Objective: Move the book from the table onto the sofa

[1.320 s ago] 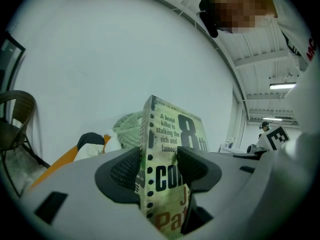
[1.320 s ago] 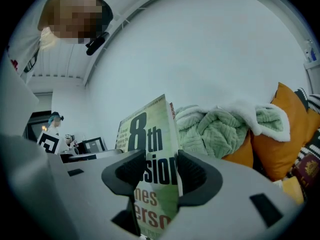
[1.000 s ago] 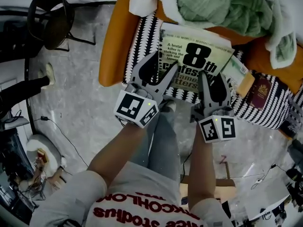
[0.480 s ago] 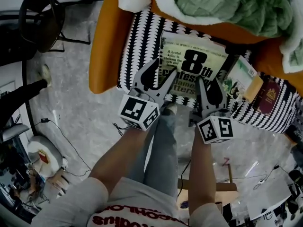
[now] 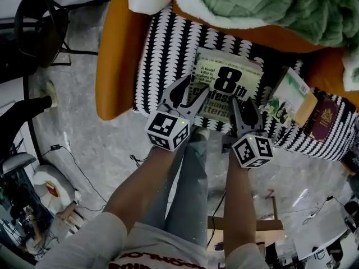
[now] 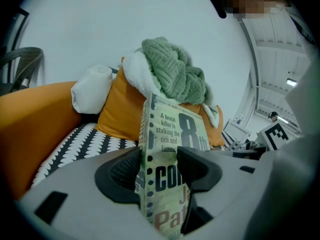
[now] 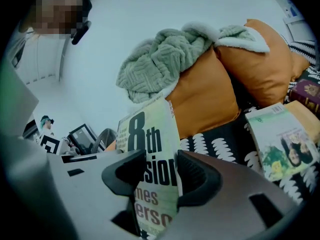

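Book was what I had between both sets of jaws, a green-tinted paperback with a big black "8th" on its cover. My left gripper was clenched on its near left corner. In the left gripper view the dark pads of the left gripper pressed on either face of the book, which stood edge-on between them. My right gripper had the near right corner. In its own view the pads of the right gripper were closed on the cover of the book the same way. From my head the book lay over the black-and-white patterned seat cover of the orange sofa, cover up, with its far edge toward the backrest. Whether it already rested on the seat I could not tell. A green knitted blanket was heaped over the orange cushions behind it. To the right on the same seat lay a green-and-white book, and just beyond that a dark red book. My two marker cubes sat side by side above my legs, at the seat's front edge.
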### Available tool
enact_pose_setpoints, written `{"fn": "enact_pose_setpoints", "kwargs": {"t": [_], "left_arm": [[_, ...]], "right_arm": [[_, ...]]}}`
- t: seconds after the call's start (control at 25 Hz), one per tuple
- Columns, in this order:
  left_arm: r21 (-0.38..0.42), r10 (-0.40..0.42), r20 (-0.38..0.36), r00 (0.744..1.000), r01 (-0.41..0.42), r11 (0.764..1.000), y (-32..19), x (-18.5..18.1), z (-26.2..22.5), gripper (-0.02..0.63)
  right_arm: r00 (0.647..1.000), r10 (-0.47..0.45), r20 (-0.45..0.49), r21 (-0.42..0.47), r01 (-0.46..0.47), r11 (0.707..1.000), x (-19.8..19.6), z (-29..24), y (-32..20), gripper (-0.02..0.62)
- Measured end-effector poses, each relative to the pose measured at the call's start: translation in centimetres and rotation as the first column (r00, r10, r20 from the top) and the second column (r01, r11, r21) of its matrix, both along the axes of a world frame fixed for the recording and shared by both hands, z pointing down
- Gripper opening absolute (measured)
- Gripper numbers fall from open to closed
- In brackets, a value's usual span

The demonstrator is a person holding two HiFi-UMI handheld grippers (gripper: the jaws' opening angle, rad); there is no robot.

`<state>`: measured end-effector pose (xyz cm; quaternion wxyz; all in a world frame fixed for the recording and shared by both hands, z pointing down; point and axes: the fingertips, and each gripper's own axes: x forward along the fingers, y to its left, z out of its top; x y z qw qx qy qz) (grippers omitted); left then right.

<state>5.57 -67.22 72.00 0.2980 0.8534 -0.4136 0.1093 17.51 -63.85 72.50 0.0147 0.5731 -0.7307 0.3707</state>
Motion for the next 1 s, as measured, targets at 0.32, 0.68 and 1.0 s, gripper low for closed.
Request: {"fn": "enact_pose_setpoints", "kwargs": {"t": [0.32,0.68,1.0], "left_arm": [[-0.06,0.065,0.024,0.998,-0.063,0.996,-0.7,1.0,5.5,0.232],[-0.114,0.062,0.006,0.998,-0.061,0.992,-1.8,1.9,9.5,0.232],[-0.14,0.078,0.038,0.996,-0.072,0.987,-2.7,2.0,12.3,0.232]], "right_arm": [[0.999,-0.036,-0.033,-0.063,0.034,0.997,0.8,5.2,-0.6,0.218],[0.997,-0.034,-0.067,-0.114,0.026,0.993,1.5,9.1,-0.7,0.218],[0.99,-0.087,-0.107,-0.151,0.07,0.986,1.7,11.7,-2.3,0.219]]}}
